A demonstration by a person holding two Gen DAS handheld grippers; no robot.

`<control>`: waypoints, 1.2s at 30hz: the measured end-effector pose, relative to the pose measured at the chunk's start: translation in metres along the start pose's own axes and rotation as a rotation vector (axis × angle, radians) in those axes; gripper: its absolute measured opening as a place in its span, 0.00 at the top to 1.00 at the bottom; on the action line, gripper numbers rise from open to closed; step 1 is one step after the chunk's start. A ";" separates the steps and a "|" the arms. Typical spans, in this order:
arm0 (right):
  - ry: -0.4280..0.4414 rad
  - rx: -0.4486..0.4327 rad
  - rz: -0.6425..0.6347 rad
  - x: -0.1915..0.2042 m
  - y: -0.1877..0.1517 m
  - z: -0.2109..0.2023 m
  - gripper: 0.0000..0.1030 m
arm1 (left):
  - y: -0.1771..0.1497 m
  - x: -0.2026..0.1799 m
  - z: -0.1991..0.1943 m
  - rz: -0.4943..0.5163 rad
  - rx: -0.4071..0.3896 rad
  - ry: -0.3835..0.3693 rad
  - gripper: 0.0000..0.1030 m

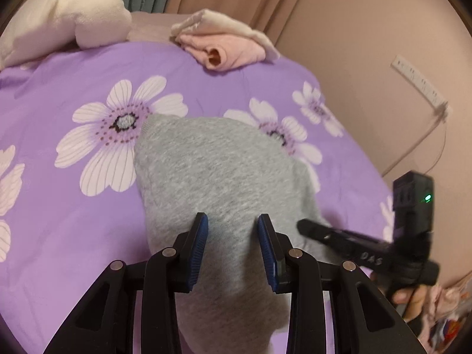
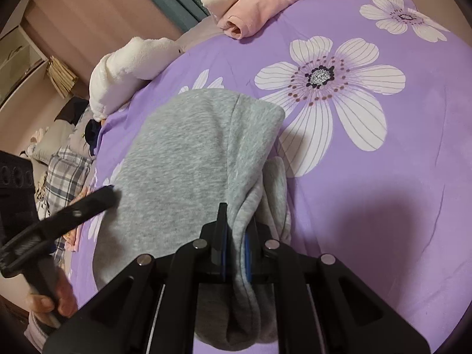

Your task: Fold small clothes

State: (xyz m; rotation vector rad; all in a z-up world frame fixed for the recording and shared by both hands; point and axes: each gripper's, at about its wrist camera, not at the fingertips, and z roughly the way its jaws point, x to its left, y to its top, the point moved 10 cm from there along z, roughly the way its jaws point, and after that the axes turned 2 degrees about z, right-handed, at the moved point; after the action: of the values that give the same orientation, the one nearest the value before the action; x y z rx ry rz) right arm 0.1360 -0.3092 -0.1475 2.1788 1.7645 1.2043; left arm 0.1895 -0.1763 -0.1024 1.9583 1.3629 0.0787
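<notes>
While your left gripper (image 1: 233,225) hovers with jaws spread over the grey garment (image 1: 218,177), only the right wrist view shows your right gripper (image 2: 236,236) pinching a bunched fold of that garment (image 2: 191,162) between its pads. The garment lies on the purple floral bedcover (image 1: 73,236), its near end cut off at 6 o'clock in both views. At 12 o'clock sits a folded pink garment (image 1: 227,48). From the left wrist view, your right gripper's tips are blurred.

Left gripper (image 1: 233,230) fingers (image 1: 198,247) spread over grey garment (image 1: 218,171) on the flowered bed (image 1: 73,206); blurred right gripper (image 1: 306,225) seemingly touches its edge.
</notes>
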 end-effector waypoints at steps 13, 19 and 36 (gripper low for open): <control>-0.103 -0.091 -0.036 -0.006 -0.003 -0.020 0.79 | -0.028 0.020 0.021 -0.010 0.076 0.037 0.69; 0.026 -0.170 -0.139 0.034 -0.008 -0.055 0.76 | -0.025 0.021 0.023 -0.031 0.074 0.018 0.69; -0.066 -0.111 -0.101 -0.007 -0.050 -0.037 0.69 | -0.035 0.002 -0.028 0.012 -0.034 0.018 0.69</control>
State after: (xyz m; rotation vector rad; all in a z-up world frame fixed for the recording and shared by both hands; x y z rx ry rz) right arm 0.0734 -0.3128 -0.1519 2.0189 1.7158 1.1636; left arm 0.1506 -0.1536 -0.1037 1.9425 1.3533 0.1249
